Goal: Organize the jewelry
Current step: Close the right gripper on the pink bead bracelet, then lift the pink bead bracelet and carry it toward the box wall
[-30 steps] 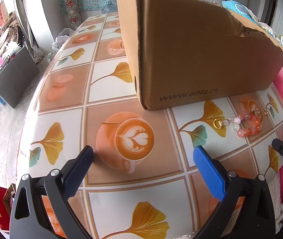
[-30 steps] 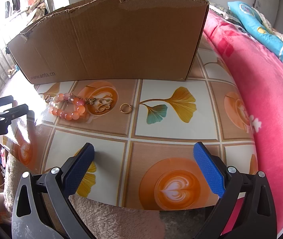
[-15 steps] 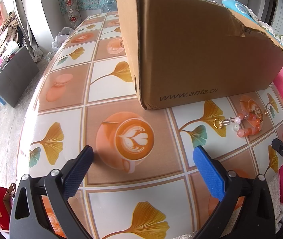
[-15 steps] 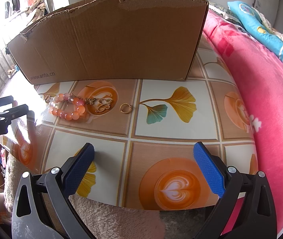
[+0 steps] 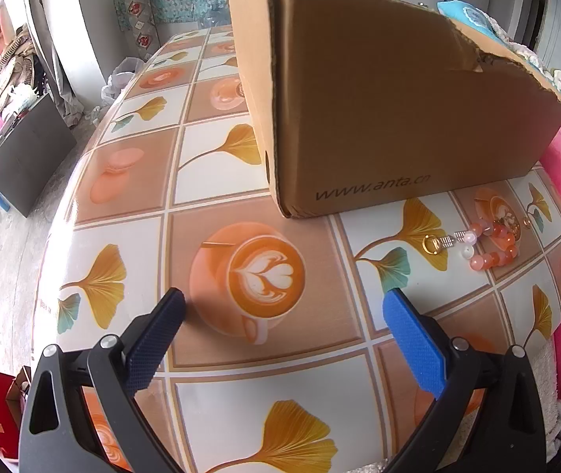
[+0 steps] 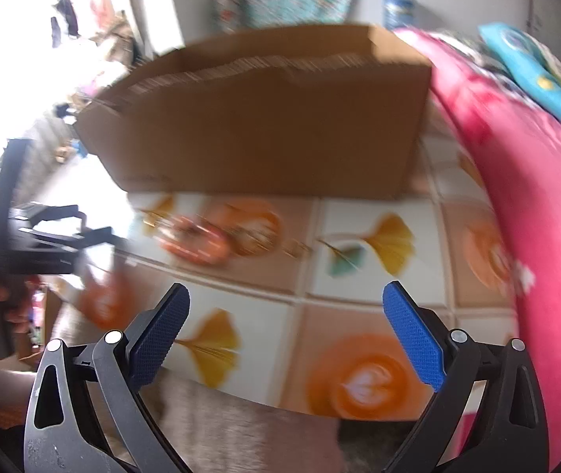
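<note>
Jewelry (image 5: 489, 242): round glossy orange beads w/ gold rings, lying beside torn cardboard box (image 5: 398, 110) on our slick tiled-print tablecloth (image 5: 217, 165). Both grippers (image 5: 284, 331) (image 6: 286, 327) gaping, holding nothing.

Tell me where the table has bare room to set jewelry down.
Free: the cloth left of the cardboard box, ahead of the left gripper. Crowded: the strip before the box, where the bead bracelet and gold ring lie.
</note>
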### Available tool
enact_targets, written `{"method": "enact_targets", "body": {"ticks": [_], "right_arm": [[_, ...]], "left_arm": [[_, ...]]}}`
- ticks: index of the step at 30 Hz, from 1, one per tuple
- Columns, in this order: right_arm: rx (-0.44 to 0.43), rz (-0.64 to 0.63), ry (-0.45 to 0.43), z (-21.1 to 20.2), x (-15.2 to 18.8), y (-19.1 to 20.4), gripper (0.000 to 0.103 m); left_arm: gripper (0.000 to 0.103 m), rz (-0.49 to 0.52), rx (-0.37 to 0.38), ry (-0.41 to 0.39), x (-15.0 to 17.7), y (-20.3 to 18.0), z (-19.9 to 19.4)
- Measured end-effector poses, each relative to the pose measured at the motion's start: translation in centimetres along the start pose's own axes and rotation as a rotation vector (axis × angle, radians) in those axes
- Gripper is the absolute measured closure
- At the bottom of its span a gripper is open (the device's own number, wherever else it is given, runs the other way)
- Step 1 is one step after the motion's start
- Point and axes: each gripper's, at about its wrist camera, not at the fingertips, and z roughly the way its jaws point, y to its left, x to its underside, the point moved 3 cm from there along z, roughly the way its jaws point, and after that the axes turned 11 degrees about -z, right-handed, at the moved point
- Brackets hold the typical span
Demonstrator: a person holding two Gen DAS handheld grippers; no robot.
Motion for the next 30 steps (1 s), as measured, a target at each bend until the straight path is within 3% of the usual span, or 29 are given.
{"method": "enact_targets", "body": {"ticks": [3, 7, 14, 22, 23, 30], "right_arm": [[-0.055, -0.095, -0.044, -0.2, -1.4, 2.4, 0.026], [-0.096, -0.209, -0.014, 1.4, -2.3, 5.1, 0.051], [-0.128, -0.374, 0.062, 4.6, -3.8, 8.3, 0.077], [-0.113, -0.523, 0.137, 7.1, -3.9, 9.9, 0.091], [-0.121, -0.523, 0.142, 7.2, -4.0, 9.9, 0.095], [-0.154, -0.448, 0.135, 6.8, -4.8, 9.0, 0.096]], "left_arm": [[0.004, 0.0, 0.002, -0.008, 0.0, 0.0, 0.0], [0.004, 0.004, 0.004, -0.014, 0.1, -0.1, -0.1], [0.004, 0.014, 0.011, -0.02, 0.2, -0.1, -0.1], [0.004, 0.018, 0.014, -0.026, 0.4, -0.2, -0.2], [0.004, 0.019, 0.015, -0.027, 0.4, -0.2, -0.2], [0.004, 0.04, 0.033, -0.037, 0.2, -0.1, -0.1]]}}
